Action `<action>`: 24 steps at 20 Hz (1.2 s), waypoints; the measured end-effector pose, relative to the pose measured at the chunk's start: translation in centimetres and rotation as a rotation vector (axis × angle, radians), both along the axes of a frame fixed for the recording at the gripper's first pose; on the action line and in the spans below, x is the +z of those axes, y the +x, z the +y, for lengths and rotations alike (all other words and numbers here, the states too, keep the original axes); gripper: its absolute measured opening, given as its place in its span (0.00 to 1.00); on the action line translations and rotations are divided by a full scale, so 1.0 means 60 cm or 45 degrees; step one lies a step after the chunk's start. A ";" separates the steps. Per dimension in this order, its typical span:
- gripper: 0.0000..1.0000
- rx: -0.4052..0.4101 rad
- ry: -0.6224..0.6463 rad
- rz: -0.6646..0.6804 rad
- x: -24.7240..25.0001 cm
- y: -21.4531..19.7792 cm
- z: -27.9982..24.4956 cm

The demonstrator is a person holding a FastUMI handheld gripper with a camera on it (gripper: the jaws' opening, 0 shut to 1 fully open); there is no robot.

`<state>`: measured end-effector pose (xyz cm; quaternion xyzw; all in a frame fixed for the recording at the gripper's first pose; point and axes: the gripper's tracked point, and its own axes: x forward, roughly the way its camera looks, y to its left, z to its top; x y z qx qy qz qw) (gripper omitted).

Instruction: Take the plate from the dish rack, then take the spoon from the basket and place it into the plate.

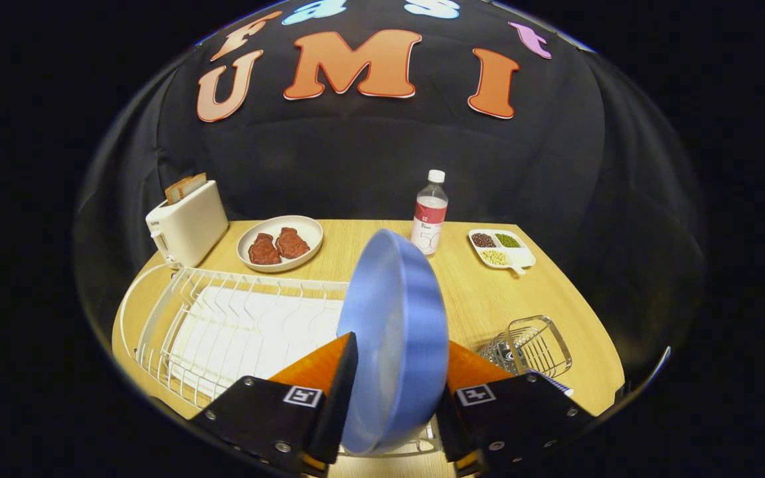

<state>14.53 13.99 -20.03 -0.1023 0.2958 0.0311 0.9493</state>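
A blue plate (396, 332) stands on edge between my two fingers, and my gripper (396, 392) is shut on its rim. The plate is held above the right end of the white wire dish rack (223, 325), whose slots to the left hold nothing. Right of my fingers a small clear basket (532, 345) sits on the wooden table; something metallic shows inside it, too unclear to name as the spoon.
A white toaster (186, 222) with bread stands at the back left. Beside it is a beige plate (280, 242) with two pieces of meat. A water bottle (430, 212) and a divided tray of beans (501, 249) stand at the back right.
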 end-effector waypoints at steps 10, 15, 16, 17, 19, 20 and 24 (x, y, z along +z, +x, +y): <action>0.28 -0.069 -0.068 -0.105 0.059 0.023 -0.007; 0.28 -0.069 -0.064 -0.148 0.086 0.010 -0.003; 0.28 -0.062 -0.062 -0.158 0.093 0.004 -0.003; 0.28 -0.056 -0.057 -0.163 0.098 -0.006 -0.004; 0.28 -0.052 -0.020 -0.160 0.108 -0.039 -0.004; 0.28 -0.053 0.006 -0.164 0.113 -0.055 -0.007; 0.28 -0.060 0.085 -0.134 0.114 -0.131 -0.020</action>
